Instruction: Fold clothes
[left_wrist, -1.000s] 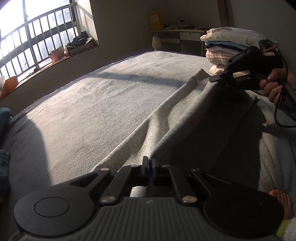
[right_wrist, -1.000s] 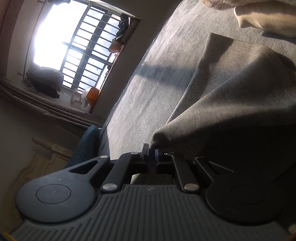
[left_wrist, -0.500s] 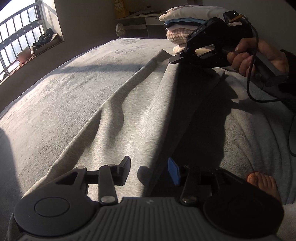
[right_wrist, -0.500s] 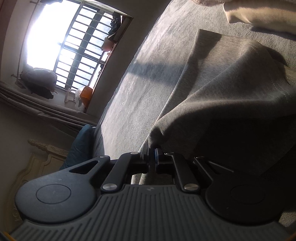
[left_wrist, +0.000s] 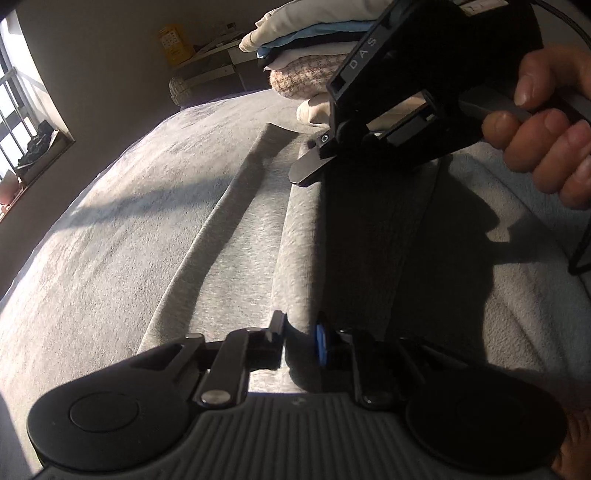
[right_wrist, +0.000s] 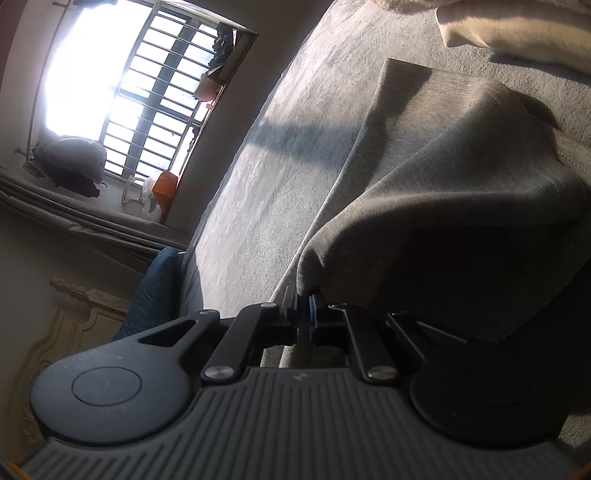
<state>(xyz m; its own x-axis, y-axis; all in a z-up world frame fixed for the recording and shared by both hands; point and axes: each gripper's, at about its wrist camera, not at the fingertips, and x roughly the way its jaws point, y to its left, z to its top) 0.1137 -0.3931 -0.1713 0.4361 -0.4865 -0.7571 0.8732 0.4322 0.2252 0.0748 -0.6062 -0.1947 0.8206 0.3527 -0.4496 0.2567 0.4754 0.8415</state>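
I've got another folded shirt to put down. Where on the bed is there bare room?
Free: the broad stretch of blanket between the left edge of the grey garment and the window-side edge of the bed. Crowded: the far corner, where the stack of folded clothes sits beside the right gripper.

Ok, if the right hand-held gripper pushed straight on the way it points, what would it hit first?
The grey garment it grips: its raised fold lies directly ahead of the right hand-held gripper.

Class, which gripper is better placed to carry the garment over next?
Right. The right gripper is shut on the garment, lifting its edge; the left gripper has its jaws apart around a fold.
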